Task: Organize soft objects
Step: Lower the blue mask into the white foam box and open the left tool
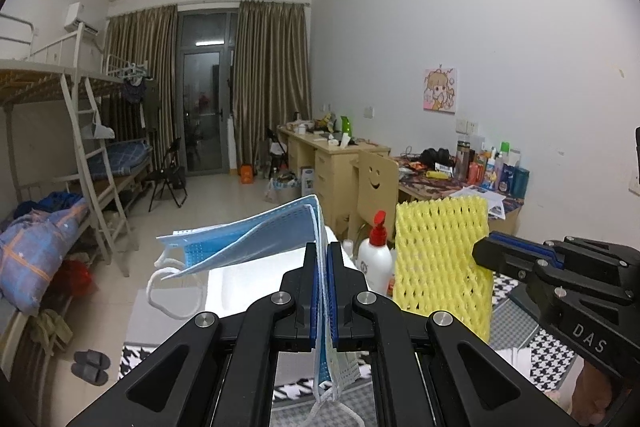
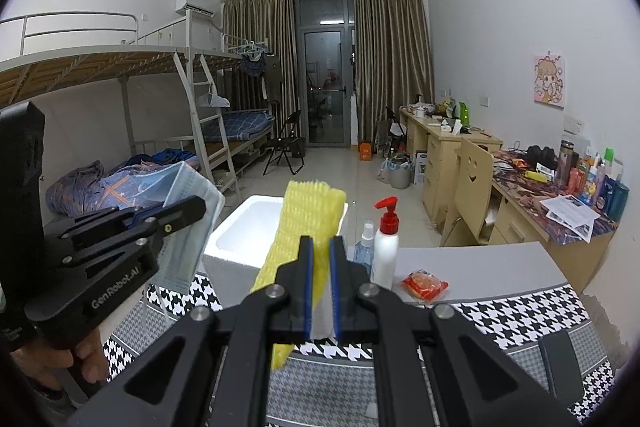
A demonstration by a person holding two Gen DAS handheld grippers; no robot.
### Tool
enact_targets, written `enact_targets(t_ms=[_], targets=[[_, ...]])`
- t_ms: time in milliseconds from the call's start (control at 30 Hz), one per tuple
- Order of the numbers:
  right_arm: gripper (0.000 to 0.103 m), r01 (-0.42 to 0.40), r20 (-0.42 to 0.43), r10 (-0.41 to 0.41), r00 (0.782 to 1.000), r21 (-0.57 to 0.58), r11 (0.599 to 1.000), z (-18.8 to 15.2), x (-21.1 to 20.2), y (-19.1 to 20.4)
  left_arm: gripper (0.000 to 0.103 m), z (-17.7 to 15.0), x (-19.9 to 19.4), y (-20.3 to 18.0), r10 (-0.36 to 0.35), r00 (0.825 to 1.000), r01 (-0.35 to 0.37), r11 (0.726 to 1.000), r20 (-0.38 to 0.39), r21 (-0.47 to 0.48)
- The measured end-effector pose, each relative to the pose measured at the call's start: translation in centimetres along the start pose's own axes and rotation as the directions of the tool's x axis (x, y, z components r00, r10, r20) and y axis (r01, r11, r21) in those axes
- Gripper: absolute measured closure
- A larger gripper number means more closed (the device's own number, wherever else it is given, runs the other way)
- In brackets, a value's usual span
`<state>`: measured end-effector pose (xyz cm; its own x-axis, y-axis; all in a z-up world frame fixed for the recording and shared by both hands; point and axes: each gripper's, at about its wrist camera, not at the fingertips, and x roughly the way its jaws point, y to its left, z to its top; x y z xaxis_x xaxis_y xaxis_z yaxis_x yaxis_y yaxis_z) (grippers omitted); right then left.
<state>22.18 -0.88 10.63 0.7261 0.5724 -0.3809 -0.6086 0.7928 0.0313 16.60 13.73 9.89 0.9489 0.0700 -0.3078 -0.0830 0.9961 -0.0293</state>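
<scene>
Houndstooth-covered surface (image 2: 520,311) carries white foam box (image 2: 240,239); left claw (image 1: 324,259) clamps blue face mask (image 1: 240,239), right claw (image 2: 322,255) clamps yellow foam net (image 2: 304,223).

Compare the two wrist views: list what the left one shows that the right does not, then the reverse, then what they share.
Only the left wrist view: black slippers on the floor.

Only the right wrist view: a red snack packet and a clear spray bottle.

Both: the left gripper shut on blue face masks, the right gripper shut on a yellow foam net, the white foam box and the red-pump bottle.
</scene>
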Motion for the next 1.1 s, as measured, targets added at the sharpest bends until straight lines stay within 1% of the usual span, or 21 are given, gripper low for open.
enact_targets(t_ms=[133, 200, 333, 567, 700, 933, 1100], targets=[[0.093, 0.000, 0.004, 0.000, 1.000, -0.008, 1.000, 0.7, 0.4, 0.2, 0.099, 0.7, 0.8, 0.5, 0.014, 1.000, -0.014, 1.000, 0.003, -0.001], [0.093, 0.007, 0.006, -0.007, 1.000, -0.005, 1.000, 1.1, 0.6, 0.2, 0.099, 1.1, 1.5, 0.8, 0.027, 1.000, -0.027, 1.000, -0.006, 0.000], [0.093, 0.018, 0.009, -0.018, 1.000, -0.005, 1.000, 1.7, 1.2, 0.1, 0.099, 1.5, 3.0, 1.6, 0.030, 0.999, -0.030, 0.999, -0.030, -0.015], [0.093, 0.032, -0.018, -0.032, 0.999, 0.004, 0.999, 2.0, 2.6, -0.3, 0.099, 2.2, 5.6, 1.8, 0.031, 0.998, -0.032, 0.999, -0.055, -0.002], [0.093, 0.046, -0.026, -0.046, 0.999, -0.003, 0.999, 2.0, 3.0, -0.3, 0.099, 2.6, 7.2, 2.3, 0.016, 0.997, -0.017, 1.000, -0.073, -0.015], [0.093, 0.058, -0.037, -0.059, 0.998, -0.005, 0.998, 2.6, 3.7, -0.4, 0.099, 2.7, 10.3, 3.0, 0.010, 0.993, -0.014, 1.000, -0.121, -0.026], [0.093, 0.060, -0.041, -0.060, 0.997, -0.001, 0.998, 2.8, 4.2, -0.5, 0.099, 2.7, 12.5, 3.6, 0.037, 0.988, -0.041, 0.999, -0.153, -0.029]])
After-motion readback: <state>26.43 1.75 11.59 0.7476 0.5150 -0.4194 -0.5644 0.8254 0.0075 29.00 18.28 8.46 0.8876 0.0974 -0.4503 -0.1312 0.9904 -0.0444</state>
